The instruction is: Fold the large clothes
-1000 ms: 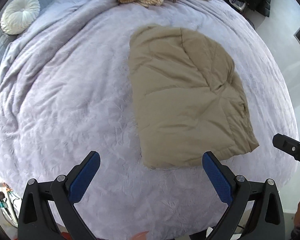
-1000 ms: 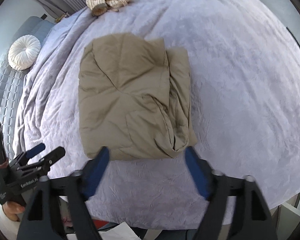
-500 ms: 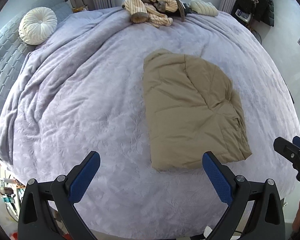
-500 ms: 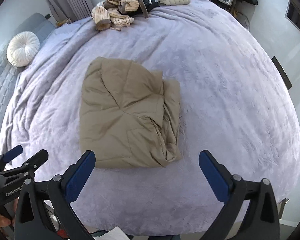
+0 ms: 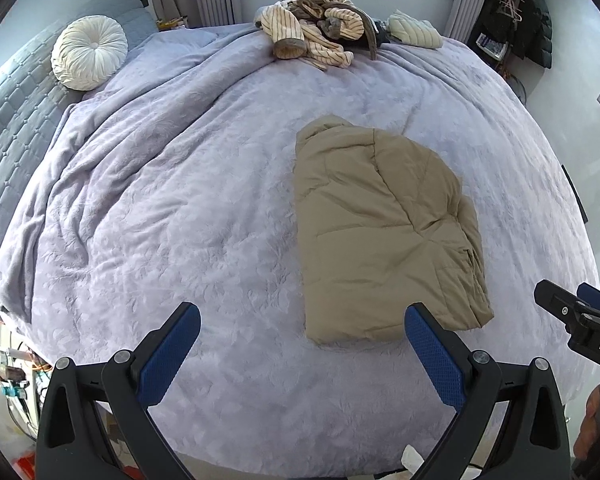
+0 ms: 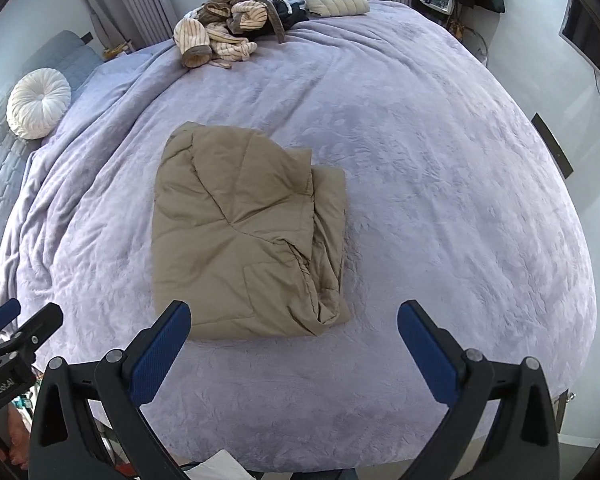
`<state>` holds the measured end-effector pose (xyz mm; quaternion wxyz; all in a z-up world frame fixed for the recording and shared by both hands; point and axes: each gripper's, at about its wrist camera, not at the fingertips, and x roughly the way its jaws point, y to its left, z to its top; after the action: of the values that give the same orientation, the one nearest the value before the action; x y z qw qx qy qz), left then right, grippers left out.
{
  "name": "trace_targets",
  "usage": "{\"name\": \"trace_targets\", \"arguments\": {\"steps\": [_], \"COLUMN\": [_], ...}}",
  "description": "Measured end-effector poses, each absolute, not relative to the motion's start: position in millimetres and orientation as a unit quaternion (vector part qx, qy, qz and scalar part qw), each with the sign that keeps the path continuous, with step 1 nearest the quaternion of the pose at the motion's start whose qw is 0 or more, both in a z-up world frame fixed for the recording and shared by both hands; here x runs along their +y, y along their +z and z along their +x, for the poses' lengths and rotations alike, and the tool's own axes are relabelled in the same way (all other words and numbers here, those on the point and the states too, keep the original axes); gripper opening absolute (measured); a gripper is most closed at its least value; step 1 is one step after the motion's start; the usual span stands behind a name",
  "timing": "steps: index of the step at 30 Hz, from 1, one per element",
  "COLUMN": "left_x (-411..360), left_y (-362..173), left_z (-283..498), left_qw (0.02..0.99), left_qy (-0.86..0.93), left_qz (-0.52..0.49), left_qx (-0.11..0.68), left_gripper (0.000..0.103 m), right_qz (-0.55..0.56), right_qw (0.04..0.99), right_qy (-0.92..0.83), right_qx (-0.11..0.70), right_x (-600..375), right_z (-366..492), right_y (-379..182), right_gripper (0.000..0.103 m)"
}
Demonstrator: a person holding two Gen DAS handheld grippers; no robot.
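Lavender bedspread (image 5: 180,208) under folded tan jacket (image 5: 380,236), lengthwise away.

Both grippers, left (image 5: 302,344) and right (image 6: 294,340): black frames, blue textured pads (image 5: 432,356), silver screws, white lettering.

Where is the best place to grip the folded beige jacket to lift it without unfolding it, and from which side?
Probably the near edge of the beige jacket, from the bed's near side: it is one closed, straight fold. The right edge shows loose stacked layers that could spill. Both the left gripper and right gripper are open, clear of it.
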<state>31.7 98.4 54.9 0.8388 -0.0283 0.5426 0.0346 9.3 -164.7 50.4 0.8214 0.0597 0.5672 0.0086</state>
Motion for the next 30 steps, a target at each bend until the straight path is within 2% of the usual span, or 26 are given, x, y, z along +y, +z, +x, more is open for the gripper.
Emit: {"name": "trace_targets", "arguments": {"steps": [30], "left_x": [100.0], "left_y": [48.5], "left_z": [42.9], "left_qw": [0.835], "left_qy": [0.027], "left_qz": [-0.023], "left_qx": [0.55], "left_gripper": [0.102], "right_qz": [0.058], "right_qw": [0.823], "right_qy": [0.008], "right_qx": [0.565], "right_x": [-163.6], "right_z": [10.0], "right_y": [52.7], "right_gripper": [0.103]}}
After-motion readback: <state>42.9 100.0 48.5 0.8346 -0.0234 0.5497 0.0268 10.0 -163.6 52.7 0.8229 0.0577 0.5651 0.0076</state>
